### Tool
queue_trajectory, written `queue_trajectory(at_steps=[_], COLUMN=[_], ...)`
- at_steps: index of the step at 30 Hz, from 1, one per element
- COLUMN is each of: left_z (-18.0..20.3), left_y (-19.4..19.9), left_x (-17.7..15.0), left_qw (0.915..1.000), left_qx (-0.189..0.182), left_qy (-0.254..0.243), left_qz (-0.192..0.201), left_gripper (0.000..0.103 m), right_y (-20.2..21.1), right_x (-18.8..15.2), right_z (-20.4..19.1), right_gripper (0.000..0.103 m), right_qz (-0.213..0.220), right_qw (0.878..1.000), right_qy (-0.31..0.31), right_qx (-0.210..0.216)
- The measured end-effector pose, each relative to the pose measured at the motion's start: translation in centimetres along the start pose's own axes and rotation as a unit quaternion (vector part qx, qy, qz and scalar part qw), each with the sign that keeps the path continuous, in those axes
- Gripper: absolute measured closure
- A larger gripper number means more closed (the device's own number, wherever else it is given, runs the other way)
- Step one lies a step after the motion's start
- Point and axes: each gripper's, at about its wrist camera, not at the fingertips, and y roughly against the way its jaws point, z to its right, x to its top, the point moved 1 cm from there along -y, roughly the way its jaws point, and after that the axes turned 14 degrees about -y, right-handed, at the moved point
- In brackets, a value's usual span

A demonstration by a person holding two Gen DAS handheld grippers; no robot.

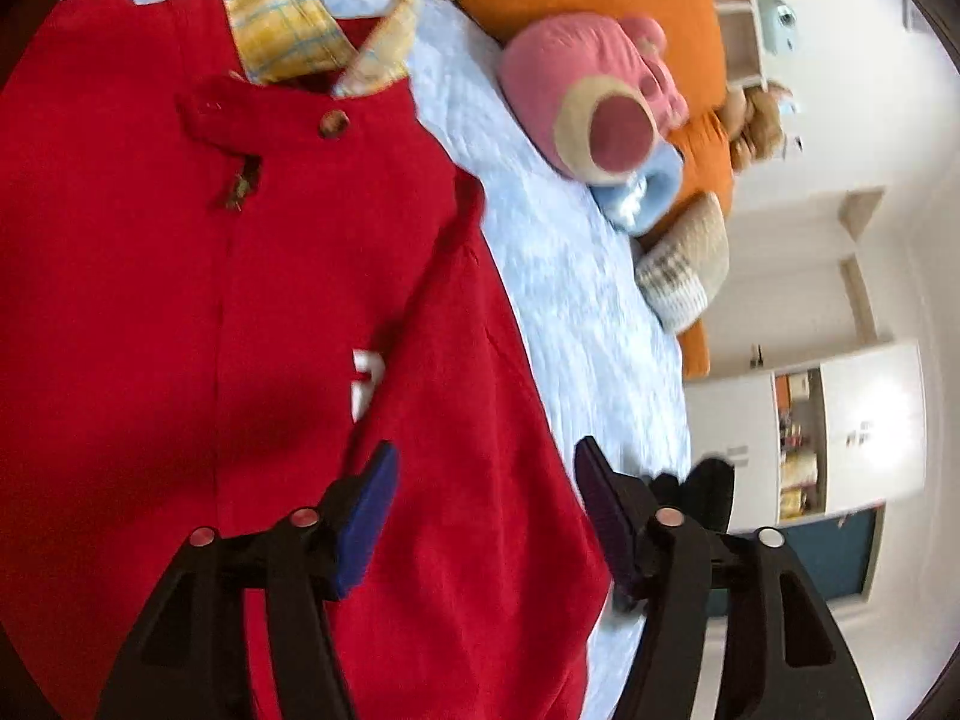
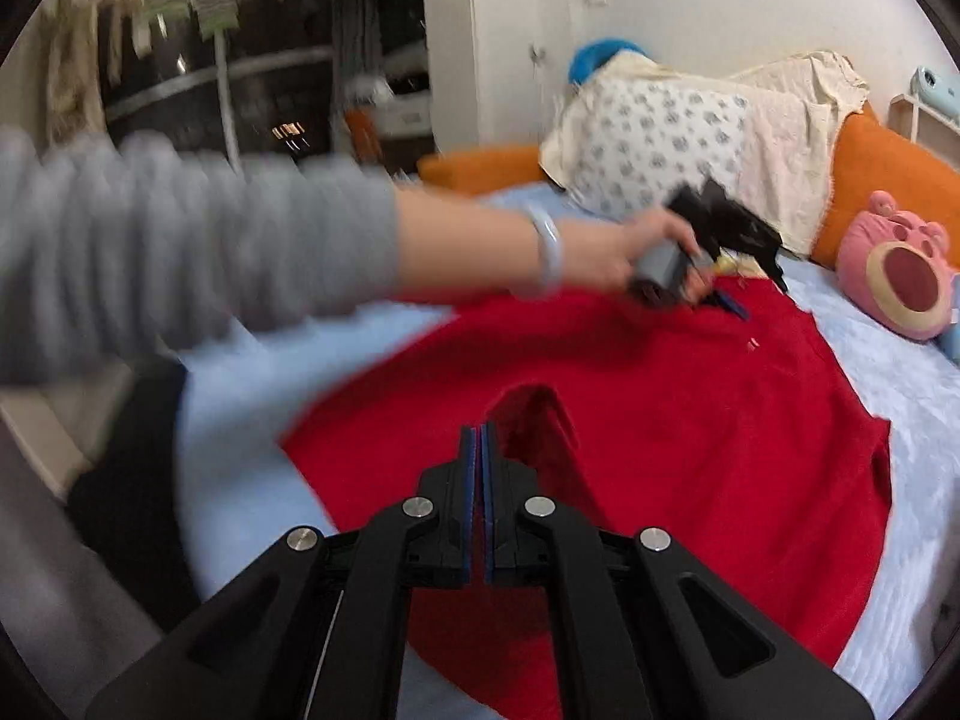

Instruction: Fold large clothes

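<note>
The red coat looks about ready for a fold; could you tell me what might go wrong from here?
The right gripper is shut with no cloth visibly between its pads, so a lift may miss the red coat. The left gripper is open over the coat's edge and could also pinch the blue bedsheet beneath.

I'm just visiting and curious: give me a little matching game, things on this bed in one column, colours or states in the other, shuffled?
Things:
1. large red jacket
2. round pink plush toy
3. left gripper
4. right gripper

Colours or states:
A. open above the cloth
B. shut
C. spread on the light blue bedsheet
D. lying against the orange cushion

Pairs: 1-C, 2-D, 3-A, 4-B
</note>
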Motion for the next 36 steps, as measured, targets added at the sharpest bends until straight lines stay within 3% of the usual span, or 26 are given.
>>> queue_trajectory(at_steps=[1, 2, 4, 9, 12, 14, 17, 20, 24, 26, 29, 33, 36], left_z=[0.4, 1.0, 1.7, 1.6, 1.7, 2.4, 4.6, 6.5, 6.0, 6.0, 5.5, 3.9, 3.2], left_y=[-0.6, -1.1, -2.1, -4.4, -5.3, -4.7, -3.3, -1.6, 0.4, 0.9, 0.5, -1.3, -1.5], left_x=[-0.6, -1.2, -2.3, -4.2, -4.8, -6.1, -8.4, -11.9, -15.6, -16.8, -17.6, -18.1, -18.6], left_qw=[1.0000, 0.9997, 0.9988, 0.9983, 0.9983, 0.9977, 0.9955, 0.9888, 0.9897, 0.9873, 0.9842, 0.9814, 0.9815], left_qx=[0.000, -0.002, 0.000, -0.021, -0.032, -0.048, -0.036, -0.014, -0.014, -0.001, 0.013, 0.041, 0.044], left_qy=[-0.006, -0.019, -0.038, -0.033, -0.023, -0.033, -0.081, -0.142, -0.134, -0.149, -0.162, -0.156, -0.162], left_qz=[-0.005, -0.016, -0.031, -0.044, -0.043, -0.033, -0.034, -0.044, -0.048, -0.055, -0.070, -0.103, -0.092], left_gripper=[0.034, 0.033, 0.033, 0.033, 0.033, 0.033, 0.033, 0.033, 0.033, 0.034, 0.035, 0.042, 0.045], right_y=[-0.5, -0.8, 0.6, 4.3, 5.5, 4.9, 2.0, -2.1, -7.9, -9.6, -10.0, -9.9, -10.3], right_x=[-0.5, -0.7, -1.2, -0.4, 1.2, 2.5, 4.9, 6.2, 6.9, 6.6, 5.5, 5.2, 4.9], right_z=[-0.2, 0.3, 0.1, 0.8, 4.4, 8.3, 15.4, 21.7, 28.1, 30.7, 33.1, 34.2, 34.3], right_gripper=[0.092, 0.062, 0.015, 0.014, 0.022, 0.058, 0.080, 0.086, 0.097, 0.102, 0.103, 0.103, 0.103], right_qz=[-0.022, -0.035, -0.026, -0.002, 0.033, 0.037, 0.028, 0.009, -0.045, -0.065, -0.073, -0.059, -0.050], right_qw=[1.000, 0.999, 0.999, 0.998, 0.995, 0.991, 0.982, 0.972, 0.961, 0.948, 0.937, 0.931, 0.927], right_qy=[0.002, 0.004, 0.018, 0.037, 0.015, -0.022, -0.097, -0.138, -0.186, -0.203, -0.229, -0.245, -0.250], right_qx=[-0.016, -0.023, -0.035, -0.052, -0.093, -0.124, -0.159, -0.189, -0.199, -0.236, -0.255, -0.265, -0.274])
